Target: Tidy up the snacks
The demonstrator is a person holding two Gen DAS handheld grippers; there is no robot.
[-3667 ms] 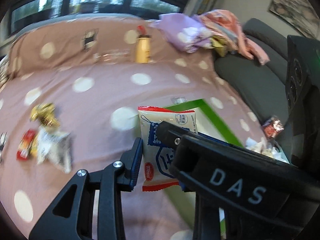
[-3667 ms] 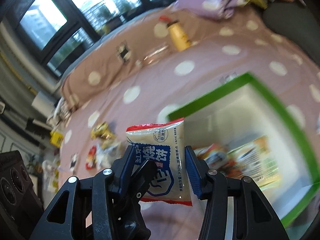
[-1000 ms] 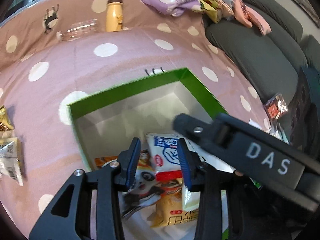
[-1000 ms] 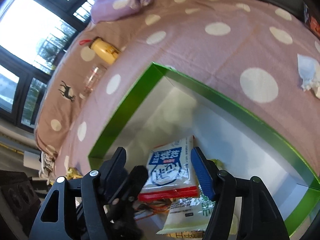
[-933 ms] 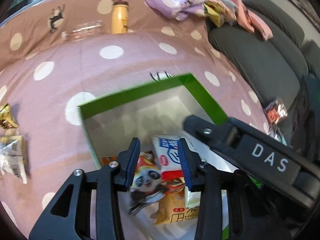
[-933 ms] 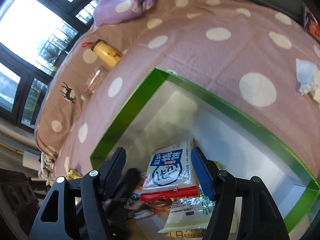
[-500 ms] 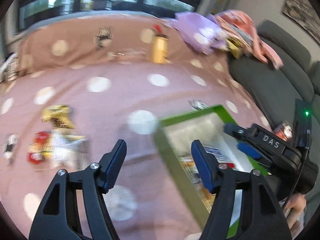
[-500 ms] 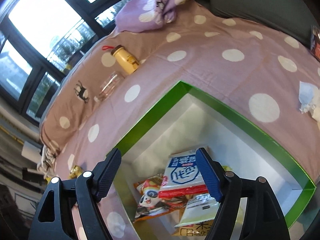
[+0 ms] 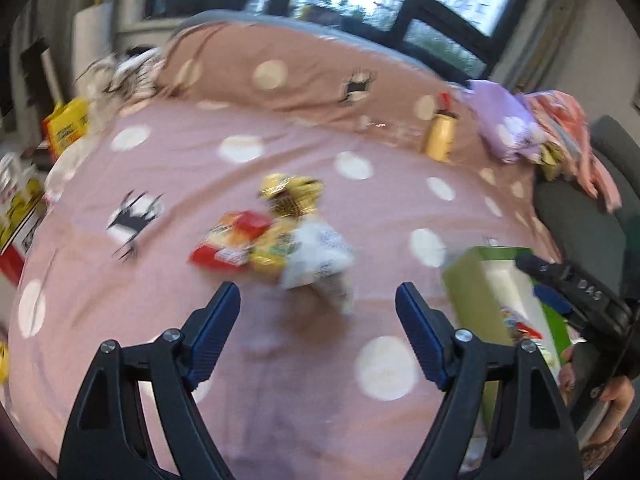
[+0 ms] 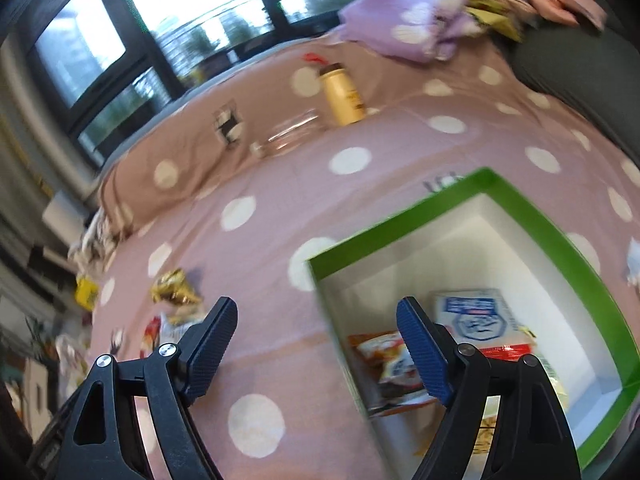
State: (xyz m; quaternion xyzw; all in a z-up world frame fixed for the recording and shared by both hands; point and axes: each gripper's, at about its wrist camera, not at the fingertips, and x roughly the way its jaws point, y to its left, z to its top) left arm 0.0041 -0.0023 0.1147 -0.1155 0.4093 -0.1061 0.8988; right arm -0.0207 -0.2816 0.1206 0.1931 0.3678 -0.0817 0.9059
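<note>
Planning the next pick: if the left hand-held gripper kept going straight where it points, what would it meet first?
Probably the white snack packet at the near edge of the loose snack pile; the left hand-held gripper is empty, jaws opening. Blur leaves depth uncertain.

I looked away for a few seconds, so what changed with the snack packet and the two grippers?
Both grippers let go of the blue-and-white packet; it now lies in the green box. The left gripper swung toward the snack pile, the right gripper pulled back; both are empty, fingers opening. Pile and yellow bottle stayed.
</note>
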